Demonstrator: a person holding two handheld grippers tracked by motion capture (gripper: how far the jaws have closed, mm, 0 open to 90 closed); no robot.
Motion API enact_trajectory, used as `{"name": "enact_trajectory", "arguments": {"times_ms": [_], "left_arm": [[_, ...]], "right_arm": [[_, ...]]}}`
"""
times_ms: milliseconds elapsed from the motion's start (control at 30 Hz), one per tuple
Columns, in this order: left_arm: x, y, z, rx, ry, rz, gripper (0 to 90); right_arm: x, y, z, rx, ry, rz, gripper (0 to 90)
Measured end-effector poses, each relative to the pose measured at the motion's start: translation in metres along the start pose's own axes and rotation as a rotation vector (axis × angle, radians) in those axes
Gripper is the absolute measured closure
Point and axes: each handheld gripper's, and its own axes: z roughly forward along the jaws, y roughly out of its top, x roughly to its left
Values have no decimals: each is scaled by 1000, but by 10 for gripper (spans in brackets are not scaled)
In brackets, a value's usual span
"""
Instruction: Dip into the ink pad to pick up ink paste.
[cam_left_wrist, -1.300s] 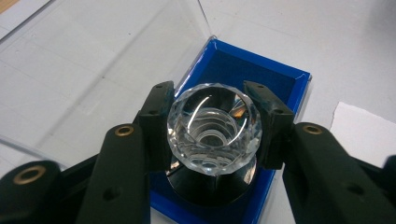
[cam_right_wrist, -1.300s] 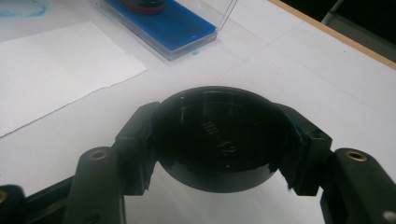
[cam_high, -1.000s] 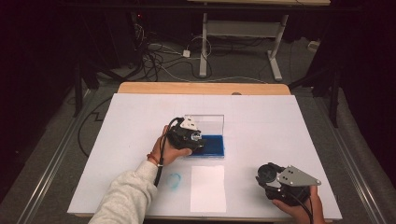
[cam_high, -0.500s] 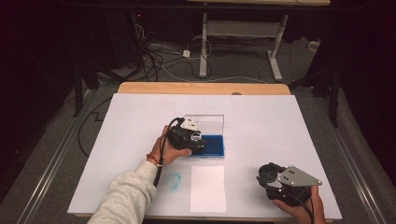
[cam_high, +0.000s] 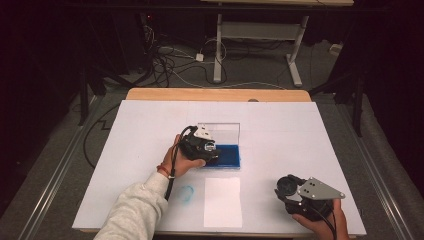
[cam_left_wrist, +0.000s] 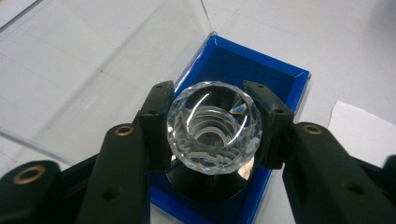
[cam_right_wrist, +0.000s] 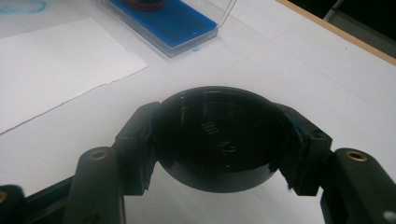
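Note:
In the left gripper view my left gripper (cam_left_wrist: 211, 100) is shut on a clear faceted crystal knob (cam_left_wrist: 212, 128) with a black round base (cam_left_wrist: 205, 189). The base stands on the blue ink pad (cam_left_wrist: 266, 70) of an open case. In the high view the left gripper (cam_high: 200, 146) sits over the left end of that blue pad (cam_high: 229, 156), whose clear lid (cam_high: 225, 131) stands up behind it. My right gripper (cam_right_wrist: 219, 105) is shut on a black round cap (cam_right_wrist: 217, 149), held just above the table. The high view shows the right gripper (cam_high: 292, 192) at the front right.
A white sheet of paper (cam_high: 222, 201) lies near the front edge, with a faint blue ring mark (cam_high: 185, 193) to its left. The table's white cover (cam_high: 310, 130) ends at a wooden strip (cam_high: 215, 94) at the back. Cables and desk legs lie on the floor beyond.

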Motion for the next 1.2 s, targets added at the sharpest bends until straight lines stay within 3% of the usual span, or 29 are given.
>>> {"name": "enact_trajectory", "arguments": {"times_ms": [267, 467, 533, 800, 1033, 1200], "left_arm": [[-1, 1, 0, 7, 6, 3, 546], [-3, 10, 0, 50, 17, 23, 547], [-4, 15, -2, 41, -3, 24, 547], [-19, 53, -15, -3, -13, 112, 547], [-23, 67, -13, -6, -17, 131, 547], [-24, 77, -22, -21, -26, 145, 547]], "right_arm": [[0, 0, 0, 0, 0, -5, 382], [-1, 2, -3, -9, -9, 0, 382], [-2, 2, -3, -13, -9, -4, 382], [-3, 2, -7, -22, -12, -3, 382], [-4, 2, -7, -21, -13, -2, 381], [-4, 2, -6, -17, -8, -3, 381]]}}
